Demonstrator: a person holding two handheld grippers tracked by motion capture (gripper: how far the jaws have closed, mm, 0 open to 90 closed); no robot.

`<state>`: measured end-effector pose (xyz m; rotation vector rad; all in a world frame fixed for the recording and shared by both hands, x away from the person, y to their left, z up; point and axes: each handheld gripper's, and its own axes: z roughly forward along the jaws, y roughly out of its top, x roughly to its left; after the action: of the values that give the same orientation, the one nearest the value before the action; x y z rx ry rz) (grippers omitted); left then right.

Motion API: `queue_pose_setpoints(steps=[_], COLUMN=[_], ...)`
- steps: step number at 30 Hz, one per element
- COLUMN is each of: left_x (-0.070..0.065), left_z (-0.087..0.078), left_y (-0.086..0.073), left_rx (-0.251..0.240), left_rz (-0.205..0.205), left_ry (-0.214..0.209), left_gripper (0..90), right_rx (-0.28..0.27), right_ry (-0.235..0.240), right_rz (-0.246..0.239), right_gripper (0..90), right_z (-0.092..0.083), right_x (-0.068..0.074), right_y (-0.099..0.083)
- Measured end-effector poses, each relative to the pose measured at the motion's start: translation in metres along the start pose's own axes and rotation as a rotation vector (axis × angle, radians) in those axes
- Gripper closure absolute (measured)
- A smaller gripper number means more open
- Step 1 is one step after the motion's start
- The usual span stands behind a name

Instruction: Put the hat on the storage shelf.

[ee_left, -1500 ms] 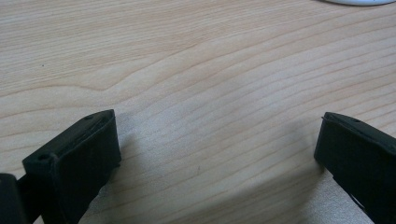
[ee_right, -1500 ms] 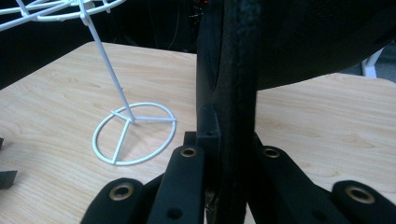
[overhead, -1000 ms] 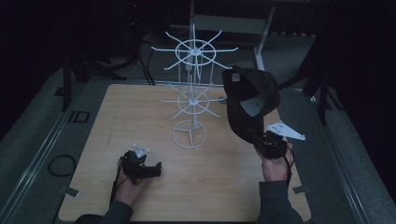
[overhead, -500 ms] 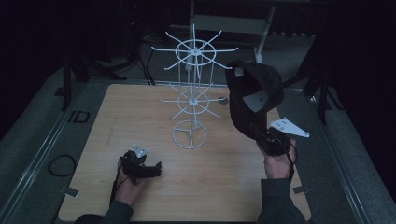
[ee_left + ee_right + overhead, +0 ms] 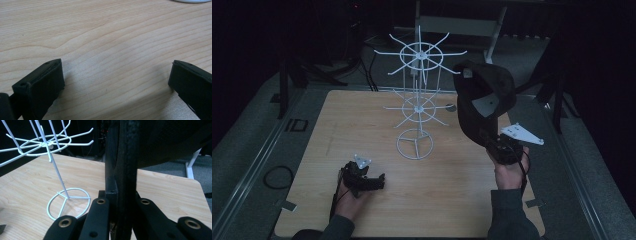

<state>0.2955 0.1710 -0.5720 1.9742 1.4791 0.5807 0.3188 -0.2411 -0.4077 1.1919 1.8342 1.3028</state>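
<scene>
Cap (image 5: 484, 100): black baseball cap, dark underside with a pale label, held upside-down-tilted above the right gripper (image 5: 507, 147), off the table (image 5: 362, 120).
Handling: judged light and soft in the crown, stiffer at the brim; best held by the brim edge, as here.
Right gripper: jaws pressed onto the cap's edge (image 5: 122, 170), seen edge-on between them.
Rack (image 5: 417, 107): white wire stand with two tiers of hooks, just left of the cap.
Left gripper (image 5: 362, 176): jaws spread, empty, resting low over bare wood (image 5: 112, 50).
</scene>
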Motion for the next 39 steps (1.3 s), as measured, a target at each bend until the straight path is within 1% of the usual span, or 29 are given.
queue_pose_setpoints(steps=[9,26,39], left_x=[0.0,0.0,0.0], left_z=[0.0,0.0,0.0], left_y=[0.0,0.0,0.0], left_rx=[0.001,0.001,0.001], left_rz=[0.0,-0.001,0.001], left_ry=[0.0,-0.001,0.0], left_gripper=[0.1,0.2,0.1], right_rx=[-0.006,-0.014,-0.032], right_ry=[-0.007,-0.006,-0.012], right_rz=[-0.018,-0.027,-0.033], right_gripper=[86.4,86.4,86.4], right_z=[0.0,0.001,-0.001], right_x=[0.002,0.003,0.004], right_y=[0.006,0.014,0.02])
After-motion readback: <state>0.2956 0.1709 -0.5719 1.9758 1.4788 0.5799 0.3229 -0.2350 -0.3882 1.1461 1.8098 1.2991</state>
